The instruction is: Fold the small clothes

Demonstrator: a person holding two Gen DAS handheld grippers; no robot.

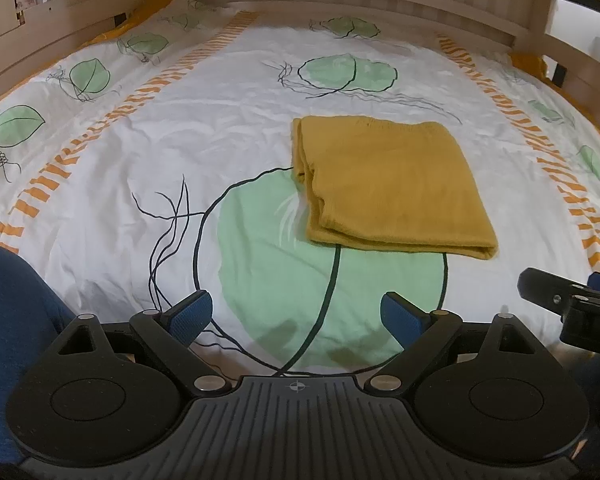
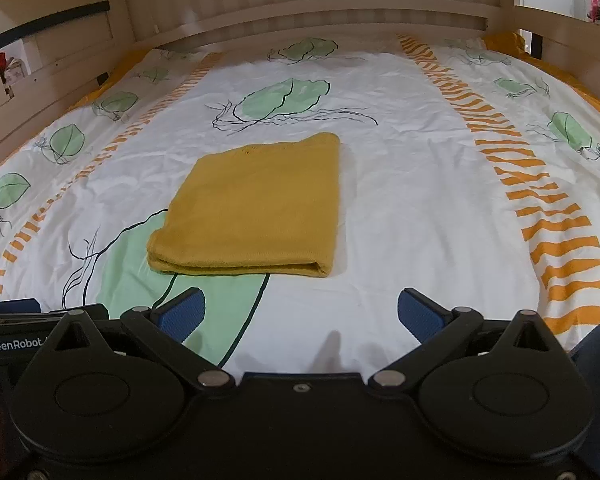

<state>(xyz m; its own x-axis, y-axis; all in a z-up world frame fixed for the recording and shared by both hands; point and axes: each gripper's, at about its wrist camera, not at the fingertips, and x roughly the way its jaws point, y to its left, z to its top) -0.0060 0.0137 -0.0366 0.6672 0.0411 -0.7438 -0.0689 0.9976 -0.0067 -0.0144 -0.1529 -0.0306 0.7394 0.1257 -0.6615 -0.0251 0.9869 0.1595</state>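
Observation:
A mustard-yellow knitted garment lies folded into a flat rectangle on the bed cover; it also shows in the right wrist view. My left gripper is open and empty, held back near the bed's front edge, short of the garment and to its left. My right gripper is open and empty, also held back in front of the garment's near fold. The right gripper's body shows at the right edge of the left wrist view.
The white bed cover has green leaf prints and orange striped bands. A wooden headboard and side rails enclose the bed. Blue-clothed legs show at the left.

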